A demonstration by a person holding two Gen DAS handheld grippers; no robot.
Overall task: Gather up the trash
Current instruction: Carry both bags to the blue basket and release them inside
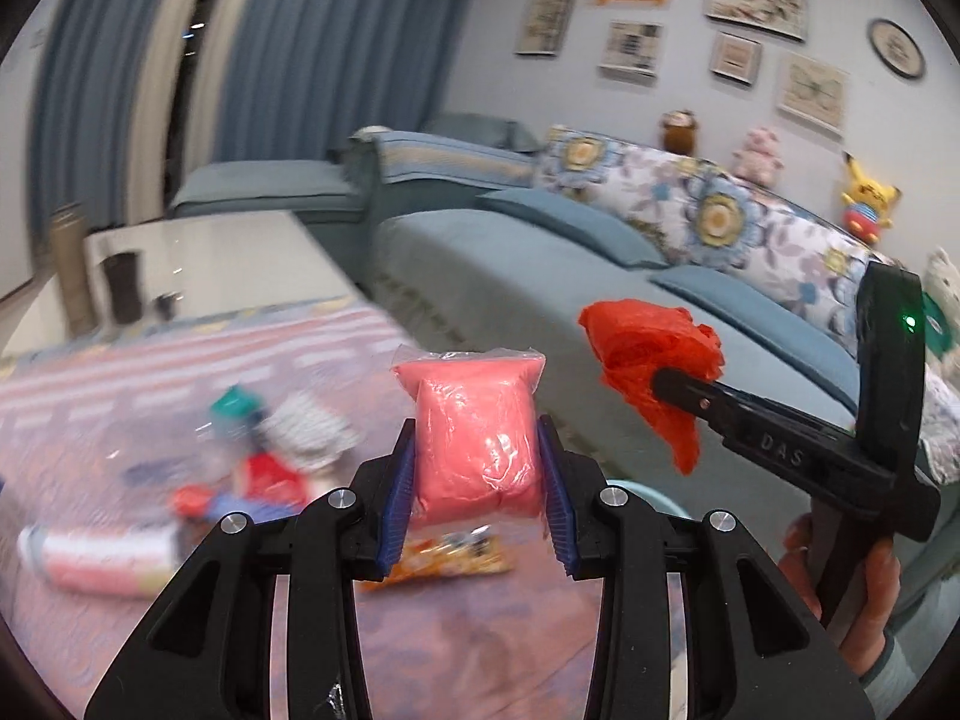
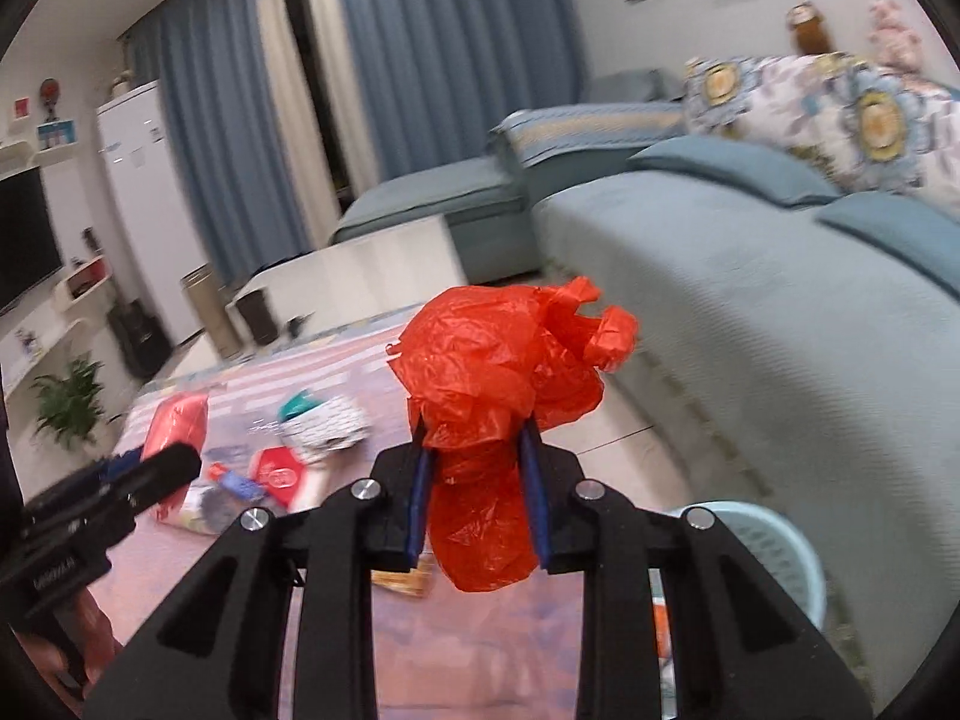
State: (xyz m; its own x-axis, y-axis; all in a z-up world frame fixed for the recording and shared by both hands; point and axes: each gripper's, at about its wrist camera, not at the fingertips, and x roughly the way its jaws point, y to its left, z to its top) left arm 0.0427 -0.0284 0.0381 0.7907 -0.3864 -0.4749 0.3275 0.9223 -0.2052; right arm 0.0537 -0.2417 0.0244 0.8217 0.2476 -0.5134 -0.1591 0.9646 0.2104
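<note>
Pink packet (image 1: 474, 444) pinched in left fingers (image 1: 401, 498), red bag (image 2: 498, 396) in right, litter (image 1: 264, 468) below

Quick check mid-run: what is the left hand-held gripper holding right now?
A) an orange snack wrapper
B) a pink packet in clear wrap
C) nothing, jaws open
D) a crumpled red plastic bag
B: the left hand-held gripper is clamped on the pink packet; the red plastic bag is in the right hand-held gripper.

Only 1 marking could be read: the raised letters "DAS" on the black body of the right gripper (image 1: 654, 381), seen from the left wrist view. Lettering on the left gripper (image 2: 180, 459) and on the wrappers was too blurred to read.
</note>
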